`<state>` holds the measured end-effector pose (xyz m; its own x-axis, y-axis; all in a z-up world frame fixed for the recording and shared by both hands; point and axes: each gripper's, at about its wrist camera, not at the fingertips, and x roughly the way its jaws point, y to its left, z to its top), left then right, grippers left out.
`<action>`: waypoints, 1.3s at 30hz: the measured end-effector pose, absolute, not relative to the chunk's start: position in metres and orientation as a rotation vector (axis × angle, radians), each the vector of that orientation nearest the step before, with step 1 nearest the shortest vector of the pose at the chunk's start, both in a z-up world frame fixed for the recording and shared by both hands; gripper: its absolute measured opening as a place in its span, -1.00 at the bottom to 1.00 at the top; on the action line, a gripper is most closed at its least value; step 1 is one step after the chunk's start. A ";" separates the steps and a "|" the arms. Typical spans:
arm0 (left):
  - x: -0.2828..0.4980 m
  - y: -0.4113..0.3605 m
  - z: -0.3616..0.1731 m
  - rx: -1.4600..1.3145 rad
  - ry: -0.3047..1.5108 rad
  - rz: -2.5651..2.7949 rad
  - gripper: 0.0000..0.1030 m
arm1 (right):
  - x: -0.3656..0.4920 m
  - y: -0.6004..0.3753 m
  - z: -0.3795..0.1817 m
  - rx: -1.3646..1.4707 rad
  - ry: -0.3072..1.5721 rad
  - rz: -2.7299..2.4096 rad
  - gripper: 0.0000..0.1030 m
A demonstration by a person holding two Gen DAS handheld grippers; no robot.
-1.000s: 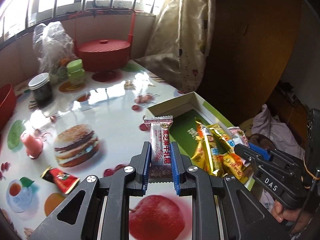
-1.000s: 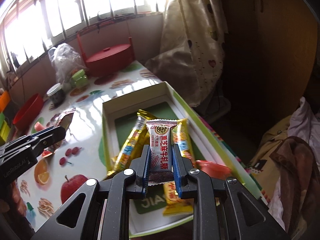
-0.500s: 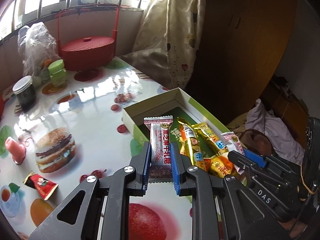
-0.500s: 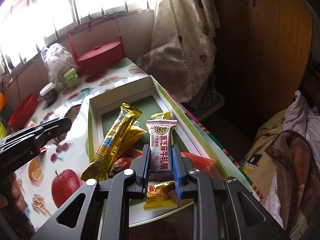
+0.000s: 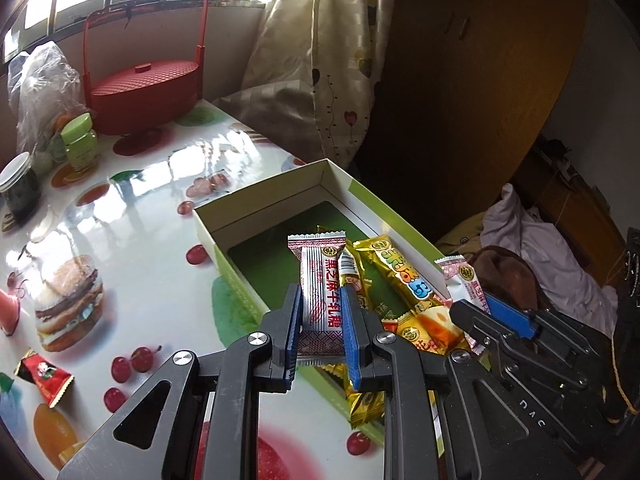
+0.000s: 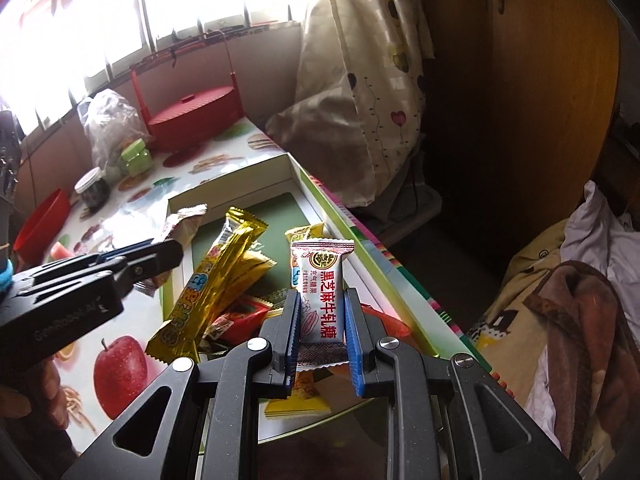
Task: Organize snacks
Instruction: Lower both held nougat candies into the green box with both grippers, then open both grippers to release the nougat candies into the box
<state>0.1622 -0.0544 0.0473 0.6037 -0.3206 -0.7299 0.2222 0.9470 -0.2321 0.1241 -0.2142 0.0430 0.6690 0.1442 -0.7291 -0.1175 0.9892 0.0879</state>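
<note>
My left gripper (image 5: 320, 300) is shut on a white sesame nougat candy (image 5: 321, 280), held upright over the near left edge of the open cardboard box (image 5: 256, 200). My right gripper (image 6: 322, 300) is shut on a second white nougat candy (image 6: 322, 276) above the box (image 6: 236, 176), toward its right side. Inside the box lie gold snack bars (image 5: 400, 272), also seen as gold snack bars (image 6: 216, 268), plus red and yellow wrapped sweets (image 6: 240, 320). Each gripper shows in the other's view: the right gripper (image 5: 472, 304) at the right, the left gripper (image 6: 160, 252) at the left.
On the fruit-print table (image 5: 132, 240) lies a loose red candy (image 5: 44, 372) at the near left. A red lidded basket (image 5: 144, 88), a green jar (image 5: 80, 144), a dark jar (image 5: 18, 188) and a plastic bag (image 5: 40, 88) stand at the back. A red bowl (image 6: 40, 220) sits far left.
My left gripper has carried its candy rightward from above the table to over the box's near edge. The right gripper has stayed over the box with its candy.
</note>
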 end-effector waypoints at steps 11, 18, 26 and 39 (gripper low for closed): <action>0.169 -0.065 0.040 -0.114 0.892 -0.327 -0.61 | 0.128 -0.217 0.043 0.031 0.820 0.143 -0.62; 0.172 -0.070 0.036 -0.105 0.903 -0.336 -0.61 | 0.133 -0.219 0.041 0.034 0.826 0.143 -0.62; 0.173 -0.074 0.032 -0.097 0.917 -0.332 -0.61 | 0.135 -0.218 0.039 0.031 0.822 0.151 -0.62; 0.172 -0.074 0.030 -0.096 0.925 -0.313 -0.60 | 0.134 -0.215 0.037 0.015 0.818 0.164 -0.61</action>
